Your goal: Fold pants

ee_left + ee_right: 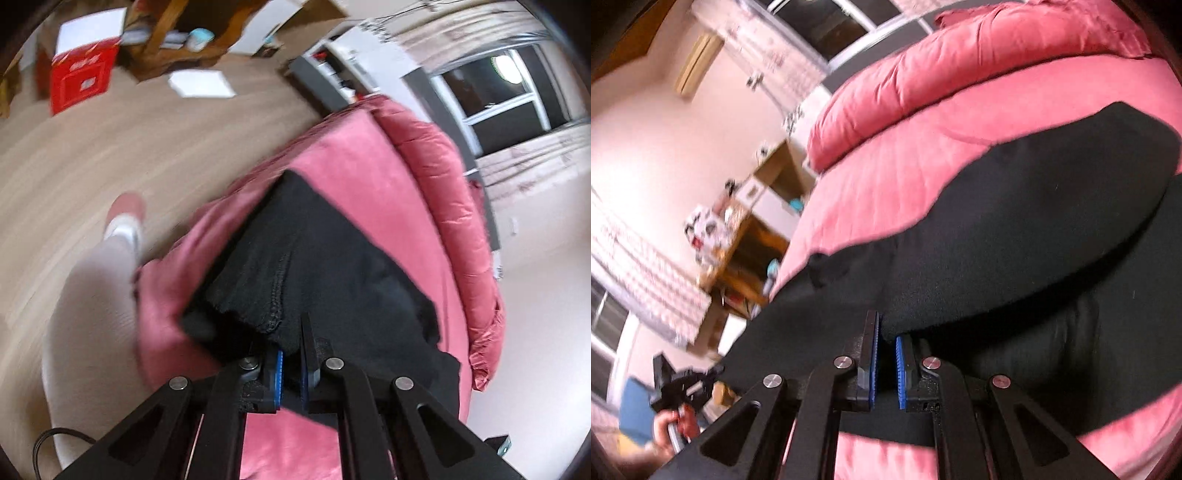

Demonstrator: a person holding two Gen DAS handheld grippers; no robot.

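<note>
Black pants (pixel 332 258) lie on a pink bed (pixel 369 166). In the left wrist view my left gripper (pixel 291 343) is shut on a raw, stitched edge of the pants, which bunches up over the blue pads. In the right wrist view the pants (pixel 1015 240) stretch as a wide black band across the bed (pixel 886 192). My right gripper (pixel 886 332) is shut on a fold of that black cloth, lifted off the cover. The left gripper with the hand holding it (pixel 683 387) shows at the lower left of the right wrist view.
A folded pink duvet (pixel 454 206) runs along the far side of the bed (pixel 942 74). The person's leg in pale trousers (pixel 92 295) stands on the wooden floor (pixel 129 147) beside the bed. A red box (pixel 83 79), wooden shelves (pixel 746 258) and a dark window (pixel 506 99) lie beyond.
</note>
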